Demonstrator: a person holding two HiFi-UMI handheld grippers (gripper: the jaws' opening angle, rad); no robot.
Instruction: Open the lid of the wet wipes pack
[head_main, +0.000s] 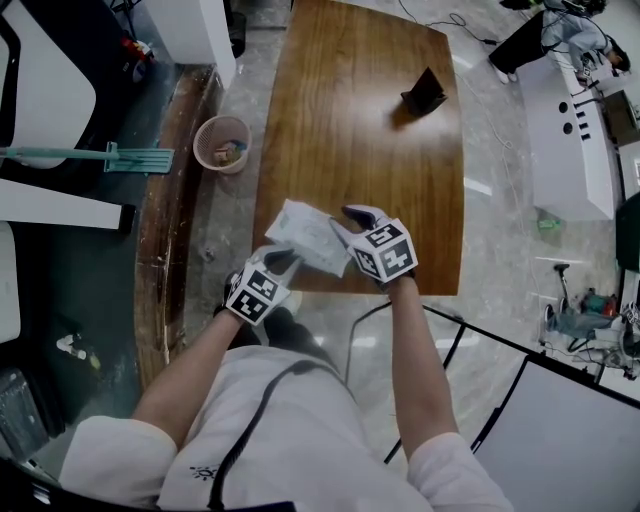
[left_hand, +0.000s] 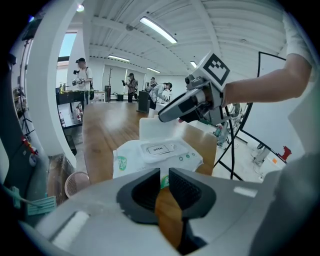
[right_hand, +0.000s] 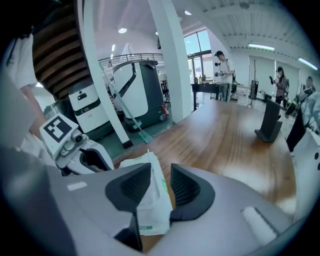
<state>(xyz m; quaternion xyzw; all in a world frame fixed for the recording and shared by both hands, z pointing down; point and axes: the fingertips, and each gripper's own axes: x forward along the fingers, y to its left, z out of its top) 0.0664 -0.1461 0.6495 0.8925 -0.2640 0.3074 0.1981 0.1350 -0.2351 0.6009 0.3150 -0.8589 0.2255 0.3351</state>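
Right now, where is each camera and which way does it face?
Head view: on the person's head, facing down at the table; forearms, left gripper, right gripper show.
Left gripper view: on that gripper, facing over the wet wipes pack; right forearm shows.
Right gripper view: on that gripper, facing across the table; own jaws show.
Shared: all show the pack and both grippers.

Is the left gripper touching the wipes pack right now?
Touching. The left gripper view shows the left gripper with its jaws closed on the near edge of the wet wipes pack.
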